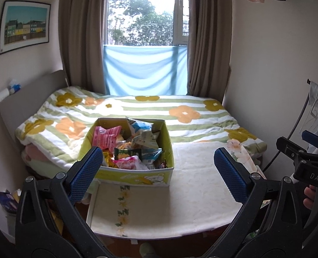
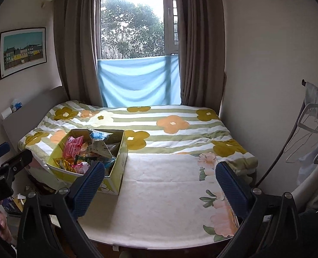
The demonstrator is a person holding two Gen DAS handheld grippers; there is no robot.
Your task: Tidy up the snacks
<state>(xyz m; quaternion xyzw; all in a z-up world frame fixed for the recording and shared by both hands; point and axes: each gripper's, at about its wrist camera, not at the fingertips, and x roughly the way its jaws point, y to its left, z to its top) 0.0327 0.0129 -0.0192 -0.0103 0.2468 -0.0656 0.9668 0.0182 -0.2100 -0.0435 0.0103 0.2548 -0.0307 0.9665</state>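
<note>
My left gripper (image 1: 159, 167) and right gripper (image 2: 160, 182) both gaped wide, empty; the snack box (image 1: 135, 175) sat at eleven o'clock on the bed (image 2: 169, 204).

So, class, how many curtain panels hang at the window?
2: the left curtain hangs beside the framed picture's wall, and the right curtain hangs on the opposite side.

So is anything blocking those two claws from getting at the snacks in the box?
Nothing visible. The box sits open-topped on the bed, snacks heaped uncovered inside. The left gripper and right gripper are both open and empty, with only bare mattress pad between.
</note>
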